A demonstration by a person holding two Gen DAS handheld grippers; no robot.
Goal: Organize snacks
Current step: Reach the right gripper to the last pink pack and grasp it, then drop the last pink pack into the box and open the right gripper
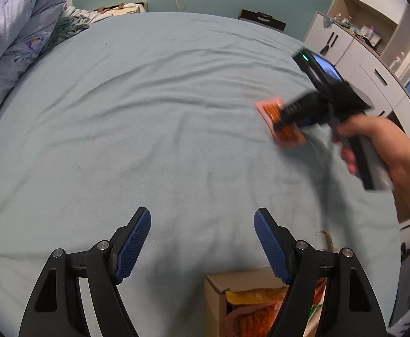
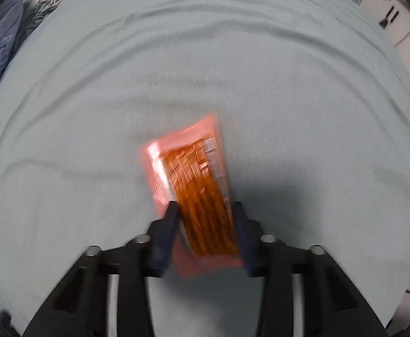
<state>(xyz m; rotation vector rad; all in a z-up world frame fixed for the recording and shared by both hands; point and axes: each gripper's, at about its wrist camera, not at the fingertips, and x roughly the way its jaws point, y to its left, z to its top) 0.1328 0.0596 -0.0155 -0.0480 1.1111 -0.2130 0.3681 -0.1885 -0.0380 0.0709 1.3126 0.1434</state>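
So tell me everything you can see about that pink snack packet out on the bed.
The pink snack packet is a flat, glossy plastic pouch with a clear window showing orange-brown sticks packed lengthwise. It lies on the light blue bedsheet, right of the middle in the left wrist view, well beyond the cardboard box. The right tool straddles its near end, one finger on each long edge, apparently pinching it. Blur hides any print.
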